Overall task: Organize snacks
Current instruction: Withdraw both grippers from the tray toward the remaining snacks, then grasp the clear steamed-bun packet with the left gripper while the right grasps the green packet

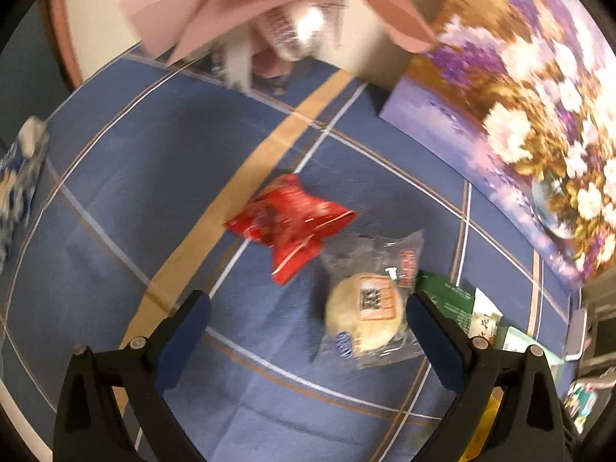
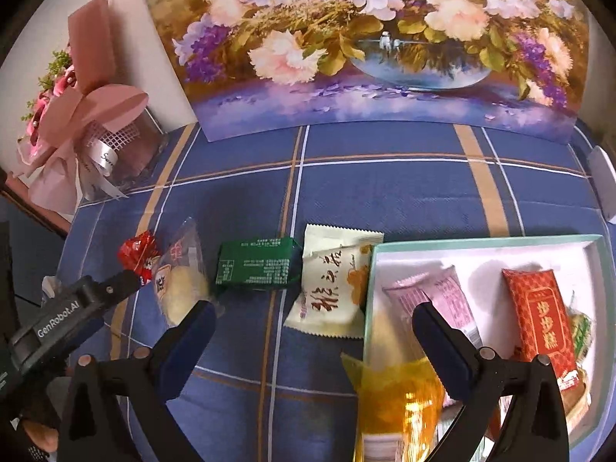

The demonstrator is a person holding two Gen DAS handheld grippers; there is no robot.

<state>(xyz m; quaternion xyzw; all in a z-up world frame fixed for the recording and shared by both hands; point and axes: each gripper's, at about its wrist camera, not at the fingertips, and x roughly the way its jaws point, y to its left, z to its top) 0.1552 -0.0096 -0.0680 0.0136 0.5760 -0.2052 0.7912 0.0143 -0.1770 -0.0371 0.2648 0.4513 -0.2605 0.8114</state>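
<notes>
On the blue plaid cloth lie a red snack packet (image 1: pixel 294 223), a clear-wrapped round pastry (image 1: pixel 367 310), a green packet (image 2: pixel 256 267) and a cream packet (image 2: pixel 333 285). A white box with a teal rim (image 2: pixel 481 240) holds a pink packet (image 2: pixel 442 300) and a red packet (image 2: pixel 541 317); a yellow packet (image 2: pixel 400 404) lies over its near left edge. My left gripper (image 1: pixel 308 317) is open above the cloth, with the pastry just inside its right finger. My right gripper (image 2: pixel 313 327) is open and empty over the box's left edge. The left gripper's body also shows in the right wrist view (image 2: pixel 69 312).
A flower painting (image 2: pixel 369 46) leans upright at the back of the table. A pink wrapped bouquet (image 2: pixel 88 115) stands at the back left. A blue and white tissue pack (image 1: pixel 19 177) lies at the far left. The table's right edge is near the box.
</notes>
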